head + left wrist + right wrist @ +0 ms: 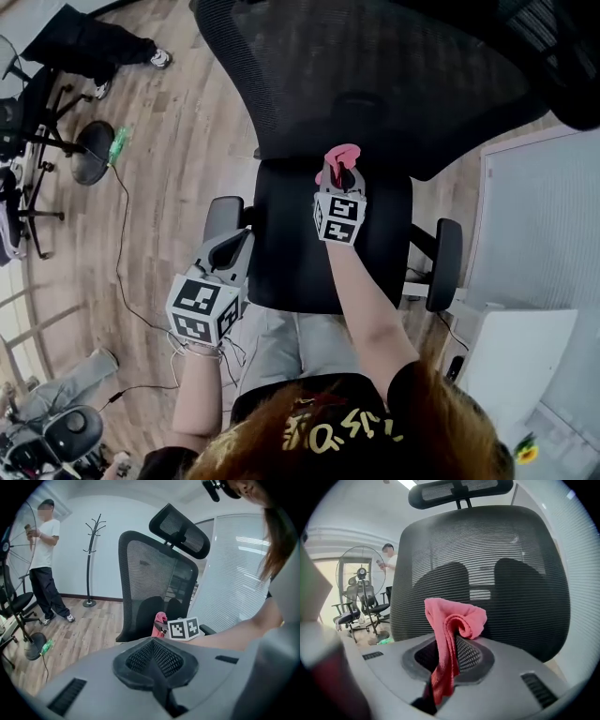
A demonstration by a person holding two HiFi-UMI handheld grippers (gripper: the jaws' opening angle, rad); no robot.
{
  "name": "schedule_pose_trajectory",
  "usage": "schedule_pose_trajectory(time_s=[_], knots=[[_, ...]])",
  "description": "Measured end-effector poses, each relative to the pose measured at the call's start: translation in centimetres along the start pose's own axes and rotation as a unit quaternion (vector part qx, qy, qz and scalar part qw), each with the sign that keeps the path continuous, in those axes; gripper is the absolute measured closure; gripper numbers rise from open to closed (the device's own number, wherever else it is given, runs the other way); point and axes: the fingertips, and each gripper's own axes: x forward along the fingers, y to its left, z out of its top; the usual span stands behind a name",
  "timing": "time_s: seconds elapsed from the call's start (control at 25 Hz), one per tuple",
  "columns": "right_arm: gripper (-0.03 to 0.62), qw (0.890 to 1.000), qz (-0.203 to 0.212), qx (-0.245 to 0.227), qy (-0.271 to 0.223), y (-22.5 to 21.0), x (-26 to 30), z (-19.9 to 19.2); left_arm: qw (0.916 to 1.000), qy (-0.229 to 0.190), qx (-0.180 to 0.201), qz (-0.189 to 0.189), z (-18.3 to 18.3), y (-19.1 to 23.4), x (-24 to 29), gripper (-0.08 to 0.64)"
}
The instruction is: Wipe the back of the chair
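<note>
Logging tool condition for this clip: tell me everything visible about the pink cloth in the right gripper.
The pink cloth looks like soft, napped fabric, plain, with no print visible. It is bunched and folded: its top curls over into a loose roll and a tail hangs down between the jaws. The right gripper is shut on it and nothing else holds it. It sits close in front of the chair's black mesh backrest; whether it touches the mesh cannot be told.

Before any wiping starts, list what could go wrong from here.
The cloth is only a small bunch in the right gripper; pressed on the mesh chair back, it may slip out or let the fingers scrape. The left gripper is shut on nothing, so the chair may swing away when pushed.
</note>
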Motion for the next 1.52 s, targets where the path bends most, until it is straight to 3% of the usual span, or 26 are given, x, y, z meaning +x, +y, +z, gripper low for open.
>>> schedule_pose_trajectory(time_s=[0.16,0.8,0.96,1.2,1.32,1.52], knots=[[0.531,0.999,0.037,-0.003,0.001,3.8,0.8,0.0,0.9999,-0.002,-0.003,0.012,-0.6,0.7,-0.9,0.566],[0.531,0.998,0.039,0.041,0.014,10.8,2.2,-0.7,0.9975,-0.013,-0.033,0.061,-2.9,4.2,-5.3,0.566],[0.531,0.996,0.087,0.019,0.016,14.3,2.6,-0.6,0.9966,-0.017,-0.040,0.070,-3.3,4.7,-6.0,0.566],[0.532,0.994,0.096,0.048,0.034,15.3,2.7,-0.3,0.9954,-0.023,-0.049,0.079,-3.7,5.6,-7.0,0.566],[0.531,0.989,0.142,0.036,0.029,16.9,2.3,0.7,0.9956,-0.024,-0.047,0.078,-3.4,5.5,-6.9,0.566],[0.531,0.977,0.213,-0.014,-0.026,19.3,-0.2,5.1,0.9962,-0.035,-0.036,0.071,-1.8,4.6,-6.9,0.566]])
